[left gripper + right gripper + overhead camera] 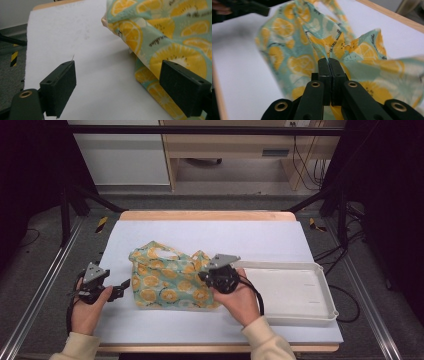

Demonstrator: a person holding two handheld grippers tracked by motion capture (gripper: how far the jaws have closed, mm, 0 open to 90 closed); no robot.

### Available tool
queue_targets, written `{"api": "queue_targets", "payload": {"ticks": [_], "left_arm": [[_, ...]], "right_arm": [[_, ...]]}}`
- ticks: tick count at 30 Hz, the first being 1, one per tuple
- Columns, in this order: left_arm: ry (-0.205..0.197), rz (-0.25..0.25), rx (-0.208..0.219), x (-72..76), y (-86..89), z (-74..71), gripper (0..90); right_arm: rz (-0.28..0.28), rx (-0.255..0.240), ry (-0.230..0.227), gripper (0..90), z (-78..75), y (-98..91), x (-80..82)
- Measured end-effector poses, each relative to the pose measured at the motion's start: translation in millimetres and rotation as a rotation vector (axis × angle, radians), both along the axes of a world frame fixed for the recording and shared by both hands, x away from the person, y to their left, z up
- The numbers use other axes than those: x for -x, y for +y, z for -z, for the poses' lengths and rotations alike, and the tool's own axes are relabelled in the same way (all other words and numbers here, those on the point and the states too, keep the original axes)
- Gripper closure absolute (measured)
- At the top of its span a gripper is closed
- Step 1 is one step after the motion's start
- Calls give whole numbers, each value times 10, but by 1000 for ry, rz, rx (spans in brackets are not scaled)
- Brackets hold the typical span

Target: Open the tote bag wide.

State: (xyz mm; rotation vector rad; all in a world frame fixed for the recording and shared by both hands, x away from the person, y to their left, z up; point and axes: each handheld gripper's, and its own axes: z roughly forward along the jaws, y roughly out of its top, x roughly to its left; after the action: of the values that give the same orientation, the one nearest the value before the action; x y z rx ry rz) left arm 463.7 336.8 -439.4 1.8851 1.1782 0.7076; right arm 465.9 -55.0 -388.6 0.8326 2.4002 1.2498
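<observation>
right gripper [329,62] jaws pinched together on a fold of the citrus-print cloth [167,280], fabric bunched up around the tips. cloth lies crumpled mid-table on the white mat [210,232], its right edge just beside the white tray [320,317]. left gripper [117,82] jaws wide apart, nothing pressed between them, right jaw close by the cloth's left edge, left jaw over bare mat.
</observation>
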Motion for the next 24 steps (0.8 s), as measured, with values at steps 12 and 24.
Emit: {"api": "queue_targets", "payload": {"ticks": [12,24], "left_arm": [[-111,111,9,16,-310,-480,163],[-50,346,-47,-145,-921,-785,244]], "right_arm": [[-97,90,142,897,589,-29,504],[-99,173,155,894,741,46,520]]}}
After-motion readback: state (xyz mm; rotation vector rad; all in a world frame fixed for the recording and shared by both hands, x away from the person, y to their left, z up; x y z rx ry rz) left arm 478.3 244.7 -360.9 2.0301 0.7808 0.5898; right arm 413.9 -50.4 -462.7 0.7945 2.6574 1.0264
